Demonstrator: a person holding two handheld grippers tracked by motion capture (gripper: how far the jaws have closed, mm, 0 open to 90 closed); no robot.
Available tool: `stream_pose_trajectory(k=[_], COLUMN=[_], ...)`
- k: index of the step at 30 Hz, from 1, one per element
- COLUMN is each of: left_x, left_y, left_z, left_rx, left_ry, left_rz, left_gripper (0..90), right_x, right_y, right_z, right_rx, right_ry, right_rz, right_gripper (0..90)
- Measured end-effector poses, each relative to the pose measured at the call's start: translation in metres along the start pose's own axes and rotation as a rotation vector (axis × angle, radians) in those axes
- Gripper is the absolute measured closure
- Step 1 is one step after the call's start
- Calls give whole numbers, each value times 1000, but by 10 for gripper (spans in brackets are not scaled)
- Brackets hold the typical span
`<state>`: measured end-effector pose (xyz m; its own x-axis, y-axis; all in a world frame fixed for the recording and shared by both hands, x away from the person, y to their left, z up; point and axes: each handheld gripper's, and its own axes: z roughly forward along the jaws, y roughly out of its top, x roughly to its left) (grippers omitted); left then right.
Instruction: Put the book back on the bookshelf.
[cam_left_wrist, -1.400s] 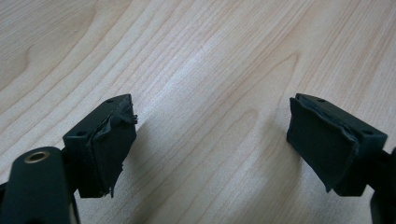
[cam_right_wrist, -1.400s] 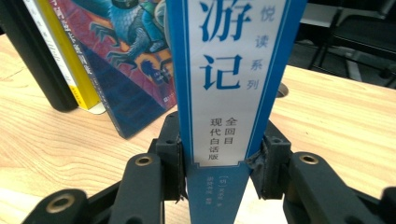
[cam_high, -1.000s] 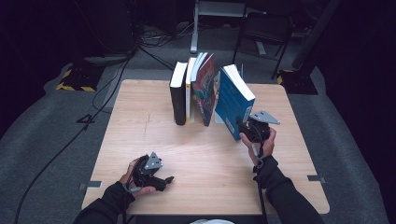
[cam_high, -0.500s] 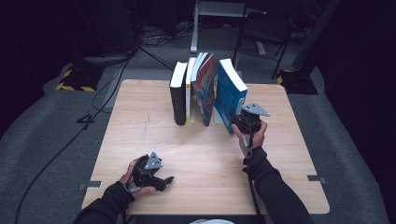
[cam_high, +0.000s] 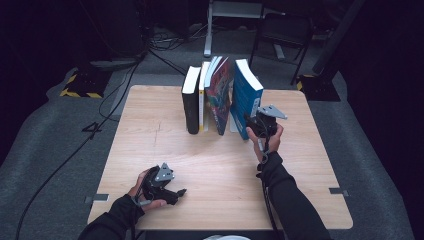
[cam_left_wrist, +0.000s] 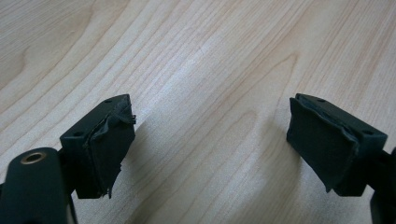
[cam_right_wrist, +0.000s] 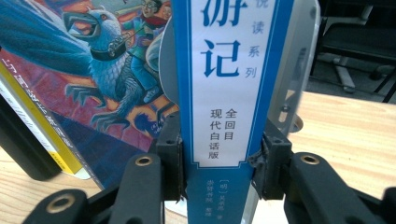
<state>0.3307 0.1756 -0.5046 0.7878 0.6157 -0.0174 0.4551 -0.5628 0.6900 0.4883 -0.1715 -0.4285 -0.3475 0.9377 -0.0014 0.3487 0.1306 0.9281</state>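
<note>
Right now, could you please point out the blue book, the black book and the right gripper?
blue book (cam_right_wrist: 224, 93): right gripper view, on its white spine label.
black book (cam_high: 190, 107): high view, on its dark spine.
right gripper (cam_right_wrist: 219, 163): right gripper view, midway between its fingertips.

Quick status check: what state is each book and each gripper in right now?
Blue book: upright, slightly tilted, spine clamped by the right gripper.
Illustrated book: standing, leaning.
Yellow book: upright.
Black book: upright.
Right gripper: shut on blue book.
Left gripper: open, low over table.

The pale wooden table (cam_high: 220, 165) is seen from above, facing forward; the blue-spined upright book (cam_right_wrist: 229, 93) is viewed closely, shared with the high view.
</note>
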Motion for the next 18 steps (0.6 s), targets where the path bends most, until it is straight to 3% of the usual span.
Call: stream_pose_trajectory(k=[7, 18], left_x=[0, 0], left_y=[0, 0], left_z=[0, 0], left_rx=[0, -1], left_ry=[1, 1], left_rz=[1, 0], left_gripper=[150, 150], right_x=[9, 9], right_y=[2, -1], right_z=[5, 1], right_rx=[-4, 23], right_ry=[0, 11], right_rz=[-30, -63], right_gripper=[606, 583])
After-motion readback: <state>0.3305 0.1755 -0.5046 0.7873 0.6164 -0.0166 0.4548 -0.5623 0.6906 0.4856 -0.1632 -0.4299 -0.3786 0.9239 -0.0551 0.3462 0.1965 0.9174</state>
